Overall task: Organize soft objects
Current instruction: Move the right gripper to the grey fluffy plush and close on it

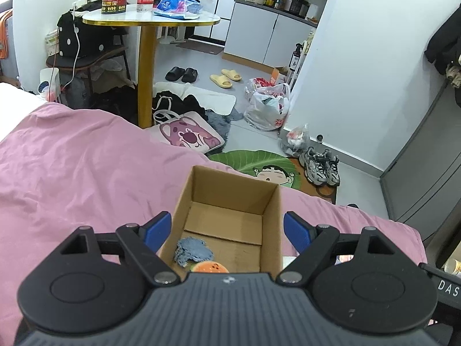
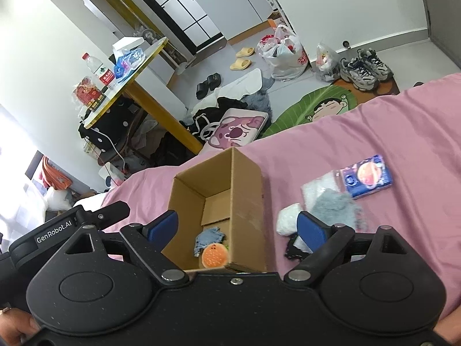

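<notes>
A: Nearest the lens in both views: the gripper bodies. State of the left gripper (image 1: pixel 226 230)?

B: Its blue fingers (image 1: pixel 157 229) are spread wide and hold nothing. They straddle the near end of the cardboard box (image 1: pixel 270 222), one finger outside each side wall; contact with the walls cannot be confirmed.

A: Box contents?

B: Left to right, at the near end of the floor: a blue-grey cloth piece (image 1: pixel 191 252), then an orange round soft toy (image 1: pixel 209 267) just beside it. The far end of the box is bare. The box sits on the pink bed cover (image 1: pixel 72 173).

A: The right gripper (image 2: pixel 239 229)?

B: Also spread wide, holding nothing. Its left finger (image 2: pixel 164 227) sits outside the box's left wall; its right finger (image 2: pixel 312 230) hangs over the loose items to the right of the box.

A: What remains outside?

B: Left to right: a white soft bundle (image 2: pixel 288 219), a black item (image 2: pixel 295 249) partly hidden by the finger, a grey fluffy cloth (image 2: pixel 335 209), a clear packet (image 2: pixel 321 186), a blue tissue pack (image 2: pixel 367 176).

A: Recommended procedure?

B: Judgement only: shift the right gripper right, centre the fingers over one item, descend onto it, close on its bulk, not an edge, lift clear of the box wall, release over the bare far end.
</notes>
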`<state>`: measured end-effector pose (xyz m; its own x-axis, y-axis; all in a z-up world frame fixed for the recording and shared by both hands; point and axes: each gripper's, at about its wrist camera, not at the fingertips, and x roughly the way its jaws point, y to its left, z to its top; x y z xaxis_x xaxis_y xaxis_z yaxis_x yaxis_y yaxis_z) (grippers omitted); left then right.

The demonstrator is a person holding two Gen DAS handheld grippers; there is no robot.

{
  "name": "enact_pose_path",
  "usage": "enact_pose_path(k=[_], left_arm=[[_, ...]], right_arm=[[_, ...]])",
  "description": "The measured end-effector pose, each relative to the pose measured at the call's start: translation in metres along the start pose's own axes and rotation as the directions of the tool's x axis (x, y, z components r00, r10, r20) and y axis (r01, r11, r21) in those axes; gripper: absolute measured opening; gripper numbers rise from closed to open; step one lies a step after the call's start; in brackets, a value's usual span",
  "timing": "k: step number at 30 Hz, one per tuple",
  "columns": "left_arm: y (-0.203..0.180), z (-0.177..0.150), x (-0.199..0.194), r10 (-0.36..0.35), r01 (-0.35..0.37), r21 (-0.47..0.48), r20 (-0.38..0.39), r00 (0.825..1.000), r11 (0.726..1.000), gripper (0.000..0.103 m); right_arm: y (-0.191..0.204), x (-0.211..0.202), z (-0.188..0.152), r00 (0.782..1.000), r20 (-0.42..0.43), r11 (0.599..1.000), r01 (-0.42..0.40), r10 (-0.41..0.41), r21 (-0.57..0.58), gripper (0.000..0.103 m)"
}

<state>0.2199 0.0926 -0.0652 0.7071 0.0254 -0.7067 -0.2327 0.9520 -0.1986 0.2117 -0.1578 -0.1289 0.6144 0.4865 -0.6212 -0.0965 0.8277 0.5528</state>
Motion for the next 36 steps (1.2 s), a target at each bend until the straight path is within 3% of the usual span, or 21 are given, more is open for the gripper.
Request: enact_pose_path(k=[3, 9, 24, 36], left_arm=[[-0.01, -0.006, -0.005, 0.021, -0.021, 0.02, 0.005, 1.0, 1.0, 0.084], [-0.027, -0.017, -0.016, 0.005, -0.005, 0.039, 0.004, 1.0, 0.999, 0.089], [-0.068, -0.049, -0.035, -0.01, 0.009, 0.078, 0.011, 1.0, 0.997, 0.089], [-0.098, -0.074, -0.039, -0.001, -0.001, 0.13, 0.017, 1.0, 0.992, 0.089]], right_arm=[[-0.008, -0.009, -0.002, 1.0, 0.009, 1.0, -0.001, 0.001, -0.003, 0.089], [-0.025, -0.025, -0.005, 0.999, 0.035, 1.0, 0.001, -0.001, 0.007, 0.09], [-0.066, -0.061, -0.01, 0.998, 0.059, 1.0, 0.012, -0.013, 0.017, 0.09], [-0.12, -0.07, -0.022, 0.996, 0.083, 0.985, 0.015, -0.029, 0.172, 0.09]])
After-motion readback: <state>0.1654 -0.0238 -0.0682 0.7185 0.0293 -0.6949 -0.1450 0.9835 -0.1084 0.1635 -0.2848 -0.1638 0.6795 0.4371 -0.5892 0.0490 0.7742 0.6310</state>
